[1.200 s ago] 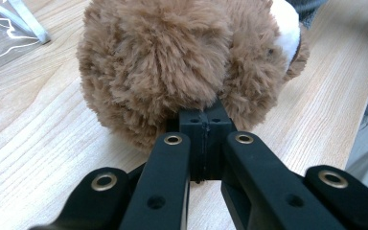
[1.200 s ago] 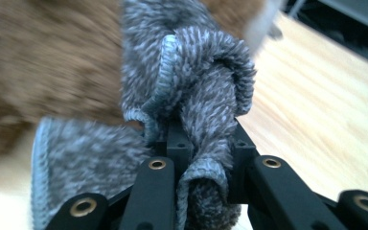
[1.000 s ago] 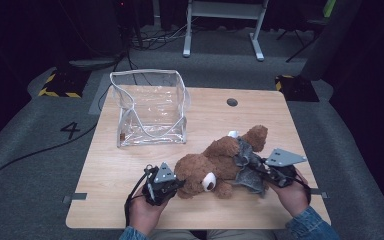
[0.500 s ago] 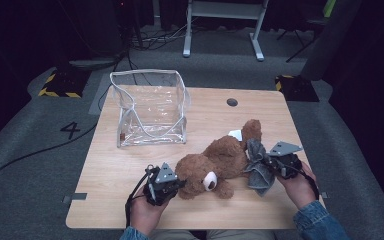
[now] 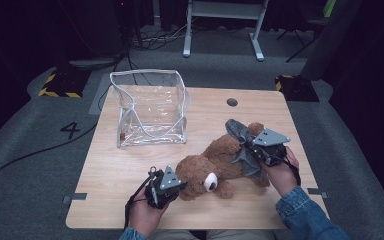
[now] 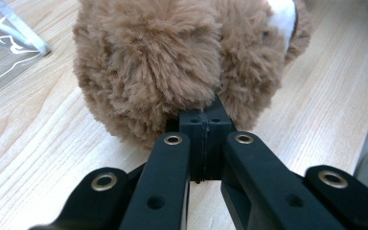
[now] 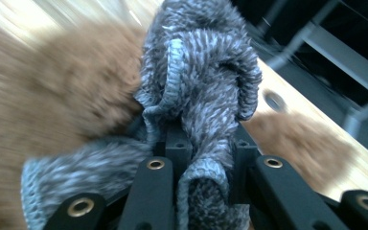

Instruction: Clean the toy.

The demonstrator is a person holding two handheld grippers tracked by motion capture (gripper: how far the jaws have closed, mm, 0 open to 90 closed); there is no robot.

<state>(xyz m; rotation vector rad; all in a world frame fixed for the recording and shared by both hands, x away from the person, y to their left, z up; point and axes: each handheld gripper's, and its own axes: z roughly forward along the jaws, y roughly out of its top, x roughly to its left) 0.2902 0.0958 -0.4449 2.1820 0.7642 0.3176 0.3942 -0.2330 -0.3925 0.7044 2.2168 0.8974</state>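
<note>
Teddy bear [image 5: 215,167] lies on the worktop [image 5: 105,175], in front of the clear bag [image 5: 150,107]. Left tongs [image 6: 204,125] are clamped together on its ear fur. Right tongs [image 7: 206,143] pinch the grey knit garment [image 7: 201,86] at the bear's body. Both are light, soft and stretchy; judged best gripped at bunched folds.

From my seat the one thing I can read is a dark numeral "4" [image 5: 71,130] marked on the grey floor [image 5: 25,150], just off the left edge of the wooden table [image 5: 105,175]. Further back from that same table edge I see yellow-and-black hazard stripes [image 5: 57,92] at a dark floor plate, a warning marking without any words. I can make out no other lettering or brand anywhere.
</note>
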